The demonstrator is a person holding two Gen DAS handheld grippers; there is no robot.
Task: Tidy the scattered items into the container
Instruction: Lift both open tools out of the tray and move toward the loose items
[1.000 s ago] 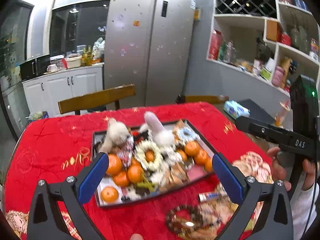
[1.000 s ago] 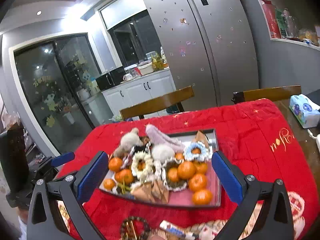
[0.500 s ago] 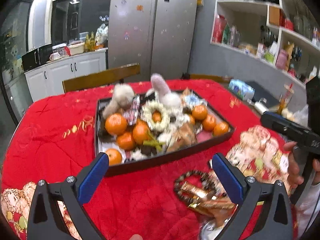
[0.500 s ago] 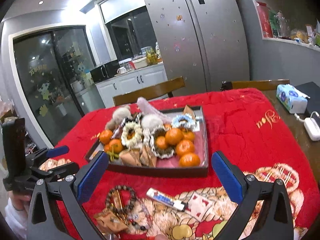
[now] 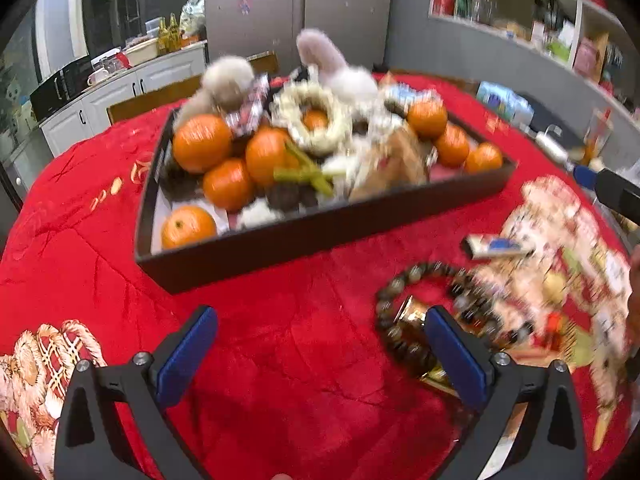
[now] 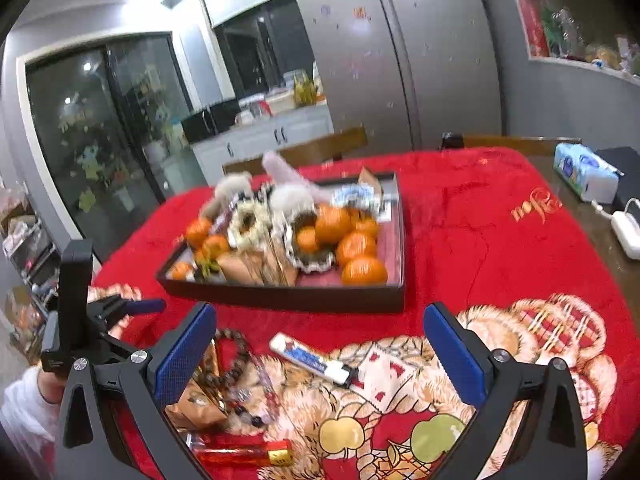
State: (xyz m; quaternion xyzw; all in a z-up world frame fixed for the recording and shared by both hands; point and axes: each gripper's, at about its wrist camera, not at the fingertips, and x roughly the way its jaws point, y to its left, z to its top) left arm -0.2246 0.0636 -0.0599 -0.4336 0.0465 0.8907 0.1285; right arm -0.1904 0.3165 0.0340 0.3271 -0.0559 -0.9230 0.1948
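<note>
Hovering: left gripper, right gripper, both jaws spread, empty; one tray at 12 o'clock; one bead bracelet, one tube outside it.

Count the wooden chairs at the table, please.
2. The left chair stands behind the tray, beyond the table's far edge. The right chair is at the far right corner. Others may be hidden.
</note>
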